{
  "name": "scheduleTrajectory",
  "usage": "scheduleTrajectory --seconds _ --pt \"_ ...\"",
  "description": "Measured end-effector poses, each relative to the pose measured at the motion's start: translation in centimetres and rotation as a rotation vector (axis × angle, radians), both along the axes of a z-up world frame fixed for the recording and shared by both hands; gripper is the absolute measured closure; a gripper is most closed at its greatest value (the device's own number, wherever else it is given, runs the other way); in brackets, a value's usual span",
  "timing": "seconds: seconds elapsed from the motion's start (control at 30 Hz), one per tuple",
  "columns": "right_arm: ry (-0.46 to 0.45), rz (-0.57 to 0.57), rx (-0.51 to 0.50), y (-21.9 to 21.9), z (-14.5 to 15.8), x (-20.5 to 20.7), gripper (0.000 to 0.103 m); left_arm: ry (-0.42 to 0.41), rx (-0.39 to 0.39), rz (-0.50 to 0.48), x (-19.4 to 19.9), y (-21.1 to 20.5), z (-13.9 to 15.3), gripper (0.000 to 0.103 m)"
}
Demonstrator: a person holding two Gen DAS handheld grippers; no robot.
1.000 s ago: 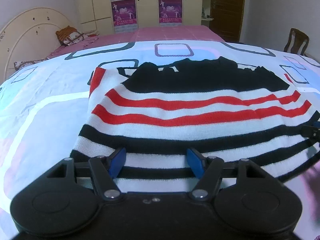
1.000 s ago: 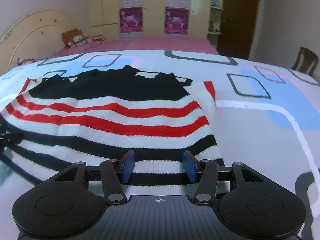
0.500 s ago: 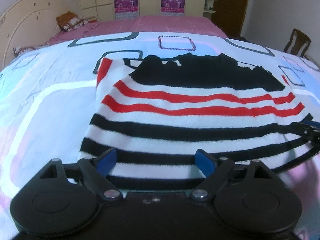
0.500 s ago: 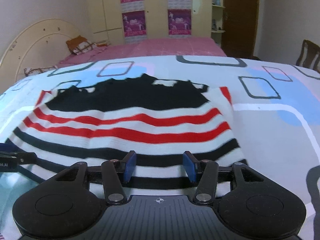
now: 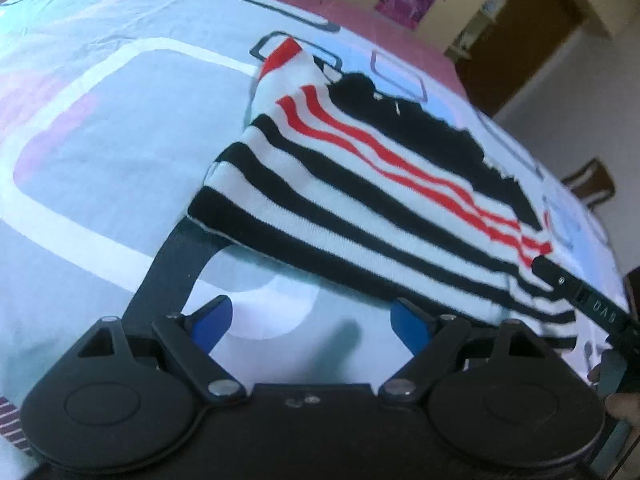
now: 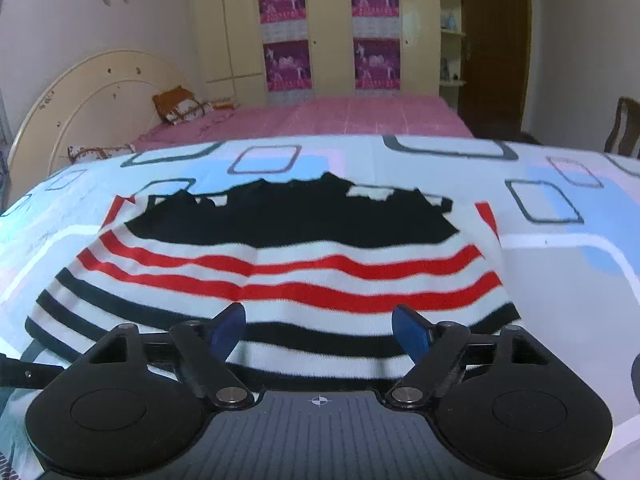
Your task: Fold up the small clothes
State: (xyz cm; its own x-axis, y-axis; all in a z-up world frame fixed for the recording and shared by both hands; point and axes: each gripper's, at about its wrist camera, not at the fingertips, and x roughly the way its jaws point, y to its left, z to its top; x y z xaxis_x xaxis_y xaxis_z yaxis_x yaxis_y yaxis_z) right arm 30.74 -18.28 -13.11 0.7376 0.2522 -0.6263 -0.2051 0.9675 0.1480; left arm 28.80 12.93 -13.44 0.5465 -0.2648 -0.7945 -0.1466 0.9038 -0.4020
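A small knitted sweater [image 6: 280, 264] with black, white and red stripes lies folded flat on the patterned bedsheet [image 6: 560, 264]. It also shows in the left wrist view [image 5: 360, 184], seen at a tilt. My left gripper [image 5: 310, 322] is open and empty, off the near left corner of the sweater. My right gripper [image 6: 320, 332] is open and empty, its blue fingers [image 6: 412, 332] over the sweater's near hem. The right gripper's finger [image 5: 580, 296] reaches in at the right of the left wrist view.
The sheet [image 5: 120, 120] is pale blue with white and grey squares. A pink bed [image 6: 320, 116] with a cream headboard [image 6: 92, 96] stands behind. A wardrobe [image 6: 328, 28], a brown door [image 6: 496, 40] and a chair [image 6: 624, 128] are at the back.
Both grippers opened wider and let go of the sweater's hem. The left gripper pulled back to the left and tilted. The right gripper rose a little.
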Motion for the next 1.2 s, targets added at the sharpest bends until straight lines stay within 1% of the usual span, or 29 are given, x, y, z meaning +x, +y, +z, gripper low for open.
scheduleTrajectory --seconds 0.1,0.13,0.17,0.2,0.23,0.4,0.43,0.5,0.53,0.57,0.6,0.63,0.67,0.7,0.73,0.8,0.87,0.93,0.97,1.03,1.1,1.2 --pt "-0.01 0.004 0.0 0.5 0.1 0.2 0.024 -0.028 -0.061 0.029 0.7 0.3 -0.4 0.017" --pt "-0.008 0.005 0.002 0.6 0.1 0.4 0.027 -0.038 -0.081 0.041 1.1 0.3 -0.5 0.017" --pt "-0.006 0.006 0.004 0.8 0.0 0.5 0.033 -0.051 -0.098 0.05 1.5 0.4 -0.7 0.017" --pt "0.001 0.012 0.007 1.0 0.0 0.8 0.051 -0.061 -0.114 0.064 2.0 0.3 -0.9 0.016" --pt "0.014 0.016 0.006 1.2 -0.2 1.1 0.056 -0.071 -0.129 0.076 2.4 0.3 -1.0 0.015" --pt "0.022 0.017 -0.006 2.1 -0.7 2.5 0.056 -0.118 -0.218 0.141 5.0 0.4 -2.0 0.014" --pt "0.021 0.019 -0.009 2.4 -0.7 2.8 0.056 -0.13 -0.228 0.148 5.3 0.5 -2.1 0.015" --pt "0.017 0.021 -0.007 2.9 -0.7 3.4 0.056 -0.155 -0.236 0.166 6.0 0.5 -2.4 0.021" --pt "0.015 0.023 -0.007 3.2 -0.8 3.6 0.056 -0.165 -0.238 0.18 6.1 0.6 -2.6 0.027" --pt "0.013 0.025 -0.013 3.5 -0.9 4.0 0.056 -0.173 -0.241 0.196 6.3 0.7 -2.8 0.037" --pt "0.014 0.026 -0.028 3.9 -1.2 4.3 0.056 -0.178 -0.243 0.212 6.4 0.9 -3.0 0.043" --pt "0.029 0.028 -0.055 4.4 -1.8 4.8 0.056 -0.181 -0.242 0.226 6.4 1.0 -3.1 0.052" --pt "0.059 0.036 -0.08 4.8 -2.6 5.3 0.056 -0.183 -0.244 0.235 6.5 1.2 -3.3 0.058" --pt "0.066 0.04 -0.092 5.0 -3.3 5.4 0.056 -0.185 -0.248 0.24 6.4 1.4 -3.5 0.061" --pt "0.05 0.042 -0.108 5.3 -3.3 5.3 0.056 -0.186 -0.252 0.24 6.4 1.5 -3.5 0.063" --pt "0.046 0.046 -0.126 5.5 -2.9 5.4 0.056 -0.187 -0.263 0.243 6.4 1.7 -3.7 0.065" --pt "0.016 0.02 -0.089 5.1 -2.2 5.3 0.056 -0.189 -0.273 0.25 6.3 1.8 -3.8 0.069" --pt "0.048 0.029 -0.082 5.5 -2.7 5.8 0.056 -0.19 -0.28 0.258 6.3 1.8 -3.8 0.071" --pt "0.062 0.039 -0.101 5.8 -3.4 5.9 0.056 -0.19 -0.285 0.261 6.2 1.9 -3.9 0.073" --pt "0.031 0.051 -0.141 6.2 -3.9 5.7 0.056 -0.187 -0.293 0.273 6.2 2.0 -3.8 0.075" --pt "0.041 0.043 -0.132 6.1 -3.8 5.8 0.056 -0.188 -0.292 0.283 6.1 2.0 -3.6 0.077" --pt "0.033 0.047 -0.141 6.2 -4.0 5.8 0.056 -0.196 -0.286 0.298 5.9 1.8 -3.1 0.081"
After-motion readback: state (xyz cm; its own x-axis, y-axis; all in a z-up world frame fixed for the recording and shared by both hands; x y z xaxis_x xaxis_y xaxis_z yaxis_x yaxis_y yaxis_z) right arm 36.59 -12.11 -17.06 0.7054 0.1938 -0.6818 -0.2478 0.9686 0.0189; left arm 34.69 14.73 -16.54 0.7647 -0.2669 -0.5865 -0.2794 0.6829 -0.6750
